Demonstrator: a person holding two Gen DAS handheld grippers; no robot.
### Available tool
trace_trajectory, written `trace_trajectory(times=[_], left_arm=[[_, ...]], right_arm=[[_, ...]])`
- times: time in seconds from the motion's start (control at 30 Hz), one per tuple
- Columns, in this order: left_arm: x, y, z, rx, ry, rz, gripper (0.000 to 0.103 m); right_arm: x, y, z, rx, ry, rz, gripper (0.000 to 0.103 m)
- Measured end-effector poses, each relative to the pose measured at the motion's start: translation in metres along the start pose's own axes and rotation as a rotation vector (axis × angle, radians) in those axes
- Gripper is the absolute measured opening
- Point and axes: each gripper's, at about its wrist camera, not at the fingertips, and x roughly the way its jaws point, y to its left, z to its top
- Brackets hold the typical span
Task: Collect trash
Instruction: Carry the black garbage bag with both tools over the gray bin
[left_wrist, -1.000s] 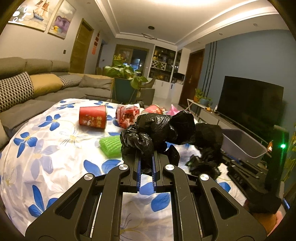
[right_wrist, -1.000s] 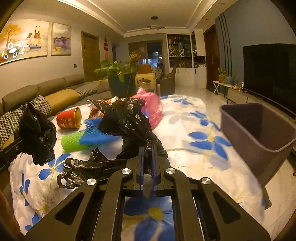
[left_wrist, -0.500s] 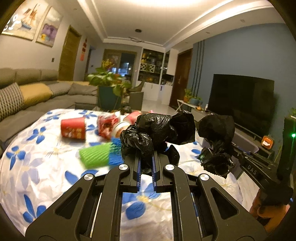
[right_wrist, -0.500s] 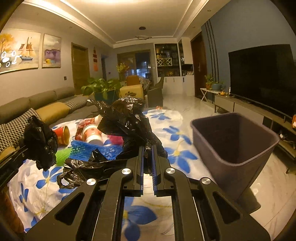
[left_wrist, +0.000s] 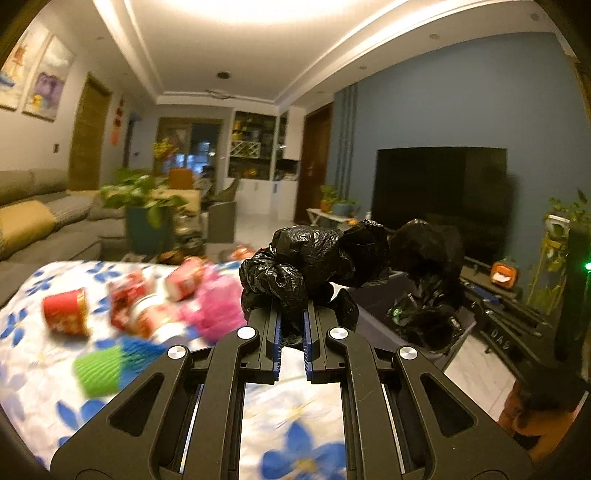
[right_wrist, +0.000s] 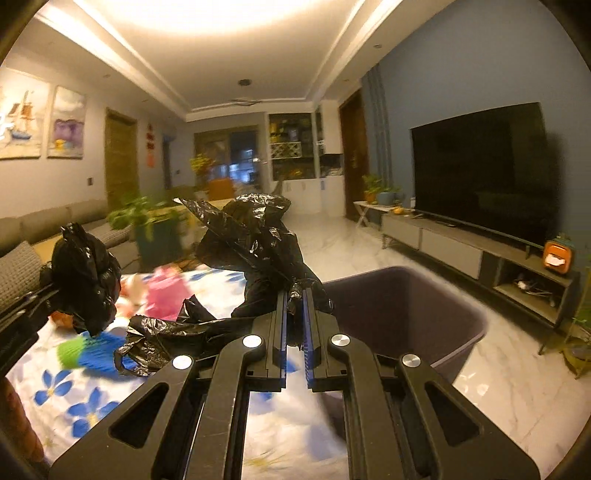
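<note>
In the left wrist view my left gripper (left_wrist: 292, 312) is shut on a crumpled bunch of black plastic bag (left_wrist: 310, 266), held above the floral tablecloth (left_wrist: 44, 387). Beyond it to the right hangs a second black bunch (left_wrist: 424, 251), over the grey bin (left_wrist: 373, 301). In the right wrist view my right gripper (right_wrist: 294, 297) is shut on a black plastic bag (right_wrist: 251, 236) whose loose tail (right_wrist: 162, 332) trails left. It sits at the near rim of the grey bin (right_wrist: 406, 306). The left gripper's bunch (right_wrist: 85, 273) shows at far left. Whether both bunches are one bag I cannot tell.
Trash lies on the cloth: a red cup (left_wrist: 64, 312), red wrappers (left_wrist: 136, 306), pink netting (left_wrist: 218, 306), green foam netting (left_wrist: 99, 369) and blue foam netting (right_wrist: 98, 350). A sofa (left_wrist: 33, 218) stands left, a TV (right_wrist: 480, 173) and low cabinet (right_wrist: 461, 254) right, marble floor (right_wrist: 498, 369) beyond the bin.
Both grippers have swung right, away from the trash on the cloth, each still shut on black plastic. The bin has come closer and now lies just ahead of the right gripper.
</note>
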Motion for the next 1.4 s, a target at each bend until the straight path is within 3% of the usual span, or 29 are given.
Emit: trace_trajectory(times=[0.27, 0.6, 1.27, 1.4], left_arm=[[0.055, -0.054, 0.014, 0.032, -0.005, -0.113, 0.008], [0.120, -0.095, 0.007, 0.048, 0.043, -0.196, 0.008], [0.169, -0.115, -0.004, 0.030, 0.112, -0.248, 0.009], [0.173, -0.116, -0.006, 0.037, 0.124, -0.254, 0.015]], right_arm=[[0.014, -0.054, 0.012, 0.058, -0.041, -0.109, 0.008], [0.036, -0.091, 0.011, 0.103, -0.039, -0.159, 0.008], [0.058, -0.097, 0.008, 0.105, -0.024, -0.148, 0.011], [0.059, -0.098, 0.009, 0.111, -0.025, -0.150, 0.016]])
